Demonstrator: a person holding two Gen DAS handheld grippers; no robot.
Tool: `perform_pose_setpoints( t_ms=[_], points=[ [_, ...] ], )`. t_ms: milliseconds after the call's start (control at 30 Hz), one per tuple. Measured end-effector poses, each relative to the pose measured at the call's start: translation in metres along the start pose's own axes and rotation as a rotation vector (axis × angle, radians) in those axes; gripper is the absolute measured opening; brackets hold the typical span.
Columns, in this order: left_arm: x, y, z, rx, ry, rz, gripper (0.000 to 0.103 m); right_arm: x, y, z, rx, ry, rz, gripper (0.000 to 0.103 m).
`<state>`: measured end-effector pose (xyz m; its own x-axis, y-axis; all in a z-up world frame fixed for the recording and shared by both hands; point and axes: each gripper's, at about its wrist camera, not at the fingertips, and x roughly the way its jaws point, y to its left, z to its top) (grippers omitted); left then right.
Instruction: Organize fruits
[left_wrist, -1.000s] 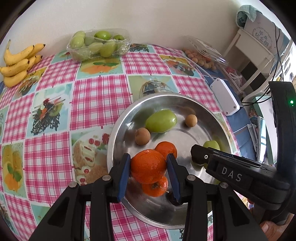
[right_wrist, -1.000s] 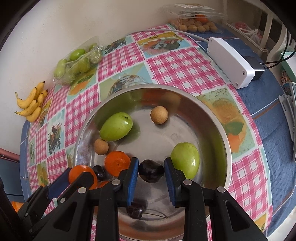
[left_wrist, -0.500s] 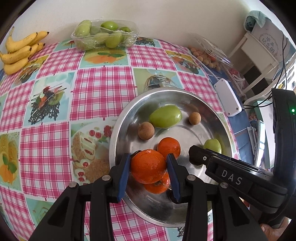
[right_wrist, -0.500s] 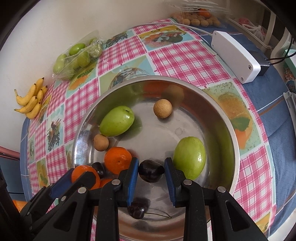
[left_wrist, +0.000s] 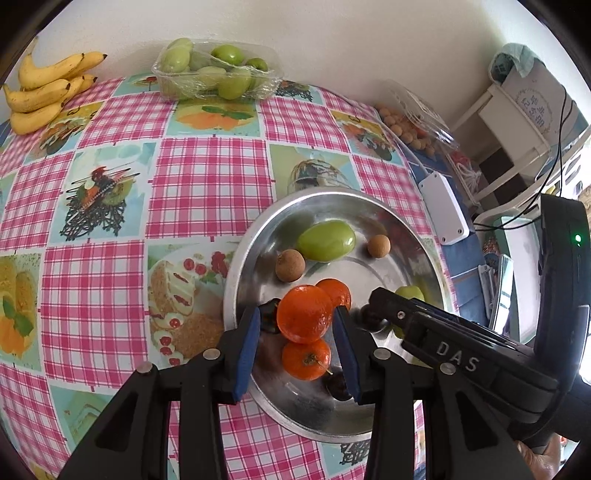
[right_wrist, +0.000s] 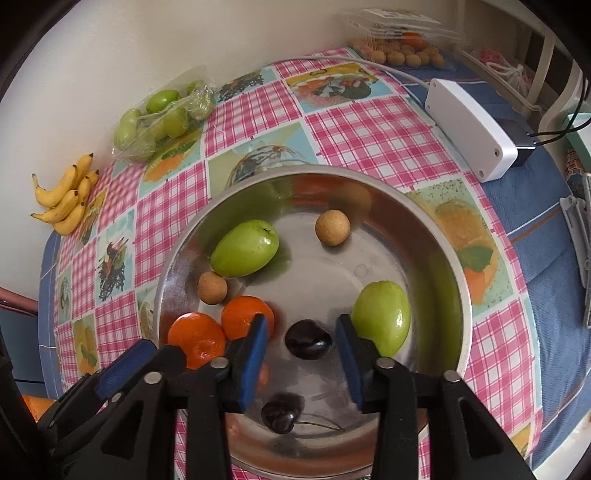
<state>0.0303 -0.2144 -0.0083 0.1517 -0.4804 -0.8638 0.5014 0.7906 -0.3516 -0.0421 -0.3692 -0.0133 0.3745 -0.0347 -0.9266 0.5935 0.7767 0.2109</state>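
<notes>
Steel bowl (right_wrist: 458, 280) on checked tablecloth (left_wrist: 207, 184), both grippers over its near side. Left gripper (left_wrist: 297, 332) jaws parted, blue pads (left_wrist: 248, 343) either side of a tangerine (left_wrist: 304, 314) with a visible gap each side, not gripping; cannot tell if fruit is resting or mid-air. Second tangerine (left_wrist: 338, 291) just behind it, third tangerine (left_wrist: 306, 356) below it in bowl. Right gripper (right_wrist: 301, 350) jaws also apart, dark cherry (right_wrist: 307, 339) between the pads, clear of both, lying on bowl floor. Another cherry (right_wrist: 279, 417) with stem nearer the camera, under the gripper. Green fruit (right_wrist: 382, 321) just beside the right pad, cannot tell if touching. Other green fruit (right_wrist: 245, 247) at far left of bowl, longan (right_wrist: 212, 288) near it, second longan (right_wrist: 332, 227) toward far side. Outside bowl: bananas (left_wrist: 44, 92) at far left corner, wrapped tray of green fruit (left_wrist: 218, 72) by the wall, white box (right_wrist: 469, 127) on blue cloth at right, clear pack of longans (right_wrist: 399, 55) at far right
</notes>
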Motion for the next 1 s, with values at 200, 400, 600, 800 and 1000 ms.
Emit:
perform_pose_setpoints(
  t_ms=[200, 400, 600, 800, 1000],
  points=[
    [-0.019, 0.015, 0.003, -0.033, -0.057, 0.082, 0.042, -0.021, 0.003, 0.002, -0.012, -0.061, -0.004, 0.051],
    [-0.029, 0.050, 0.004, -0.110, -0.083, 0.191, 0.043, -0.027, 0.004, 0.002, -0.020, -0.075, -0.011, 0.065],
    [-0.025, 0.090, 0.001, -0.212, -0.037, 0.245, 0.055, -0.020, 0.008, 0.002, -0.038, -0.053, -0.025, 0.075],
    [-0.014, 0.114, -0.004, -0.277, 0.020, 0.275, 0.067, -0.013, 0.013, 0.002, -0.052, -0.037, -0.041, 0.081],
    [-0.002, 0.119, -0.009, -0.278, 0.054, 0.294, 0.080, 0.000, 0.018, 0.000, -0.071, -0.013, -0.059, 0.093]
  ],
)
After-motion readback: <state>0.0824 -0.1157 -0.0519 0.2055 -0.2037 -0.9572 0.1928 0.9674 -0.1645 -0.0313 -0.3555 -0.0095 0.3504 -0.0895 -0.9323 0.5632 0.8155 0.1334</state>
